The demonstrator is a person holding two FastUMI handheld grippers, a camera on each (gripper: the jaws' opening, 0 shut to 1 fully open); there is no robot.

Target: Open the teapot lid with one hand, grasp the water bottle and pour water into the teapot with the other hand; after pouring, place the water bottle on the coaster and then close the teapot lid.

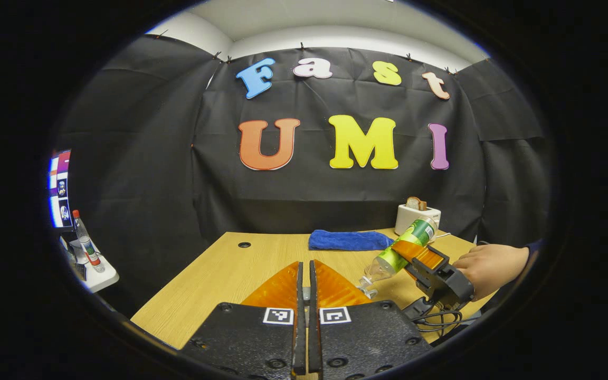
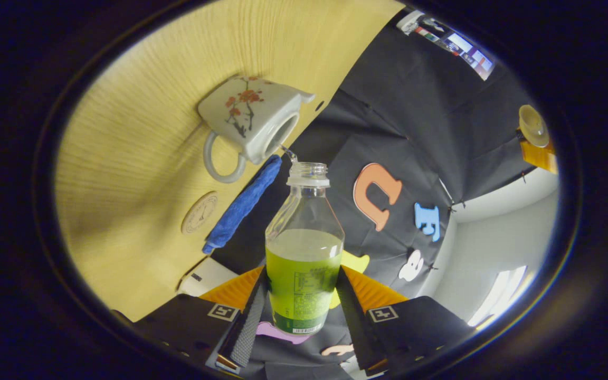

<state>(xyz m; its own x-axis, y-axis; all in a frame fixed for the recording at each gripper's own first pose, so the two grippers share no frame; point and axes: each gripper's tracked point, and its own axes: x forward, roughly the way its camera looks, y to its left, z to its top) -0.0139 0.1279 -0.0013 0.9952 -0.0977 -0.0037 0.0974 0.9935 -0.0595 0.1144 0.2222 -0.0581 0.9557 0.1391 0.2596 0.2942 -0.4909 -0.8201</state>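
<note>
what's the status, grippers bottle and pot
Right gripper shut on water bottle, tipped over open teapot. Left gripper shut, likely on lid. Coaster free.

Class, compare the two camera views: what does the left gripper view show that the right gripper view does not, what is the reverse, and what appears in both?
Left gripper view: a hand holding the right gripper from outside, and a small red-capped bottle on a side shelf.

Right gripper view: the white blossom-painted teapot with its top open, the round coaster, and the pale teapot lid held aloft.

Both: the green-labelled clear plastic water bottle tipped in the right gripper, the blue cloth and the wooden table.
</note>
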